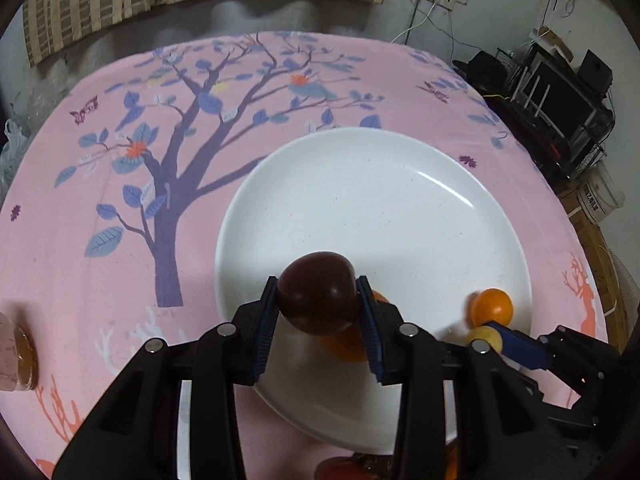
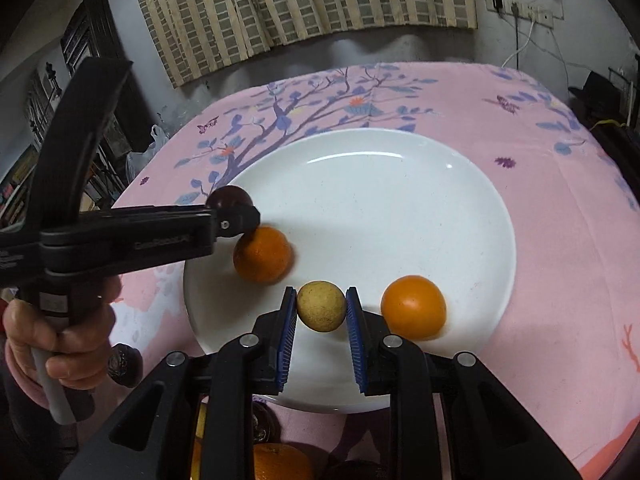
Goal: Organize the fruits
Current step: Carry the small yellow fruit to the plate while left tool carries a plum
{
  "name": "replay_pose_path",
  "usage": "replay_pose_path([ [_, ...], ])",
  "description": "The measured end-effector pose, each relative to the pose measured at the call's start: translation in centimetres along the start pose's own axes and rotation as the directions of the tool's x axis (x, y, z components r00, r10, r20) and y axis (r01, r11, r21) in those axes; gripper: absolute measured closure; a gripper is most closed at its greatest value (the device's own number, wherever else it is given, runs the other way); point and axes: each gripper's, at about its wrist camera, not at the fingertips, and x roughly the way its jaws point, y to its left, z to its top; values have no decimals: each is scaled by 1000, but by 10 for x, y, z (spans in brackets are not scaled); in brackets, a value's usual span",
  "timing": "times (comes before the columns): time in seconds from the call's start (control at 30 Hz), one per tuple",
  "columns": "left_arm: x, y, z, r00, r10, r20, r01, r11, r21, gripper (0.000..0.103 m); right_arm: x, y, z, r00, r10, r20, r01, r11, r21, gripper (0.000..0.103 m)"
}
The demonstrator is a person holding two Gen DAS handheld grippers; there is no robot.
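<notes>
A large white plate [image 1: 380, 208] lies on the pink tablecloth; it also shows in the right wrist view [image 2: 380, 208]. My left gripper [image 1: 318, 292] is shut on a dark purple fruit [image 1: 318, 296] and holds it over the plate's near left part; it shows from the side in the right wrist view [image 2: 232, 212]. An orange [image 2: 262, 255] lies on the plate just under it. My right gripper [image 2: 321, 304] is shut on a small yellow fruit [image 2: 321, 306] over the plate's near edge. A second orange [image 2: 414, 307] rests on the plate's near right rim.
More fruit lies off the plate near me: a dark one [image 2: 125, 364] by the person's hand, an orange [image 2: 280, 462] and dark fruits under the right gripper. A jar [image 1: 18, 354] stands at the table's left edge. Shelves with electronics [image 1: 560, 96] stand at the right.
</notes>
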Motion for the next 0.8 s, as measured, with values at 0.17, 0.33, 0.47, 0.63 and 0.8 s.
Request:
replay_pose_path([
  [0.17, -20, 3, -4, 999, 1, 39, -1, 1000, -11, 31, -2, 1, -3, 1000, 14, 5, -14, 1000, -5, 66],
  [0.33, -76, 6, -23, 989, 33, 143, -37, 999, 23, 12, -28, 3, -11, 997, 17, 72, -15, 1000, -21, 58],
  [0.47, -108, 30, -62, 974, 49, 219, -56, 998, 26, 9, -41, 5, -18, 994, 30, 108, -29, 1000, -12, 54],
  [0.63, -105, 75, -109, 972, 137, 192, -128, 990, -61, 9, -55, 6, -31, 989, -1, 145, 5, 1000, -25, 53],
  [0.8, -112, 101, -134, 976, 116, 182, -94, 987, -128, 9, -89, -4, -76, 983, -17, 185, 7, 999, 51, 50],
])
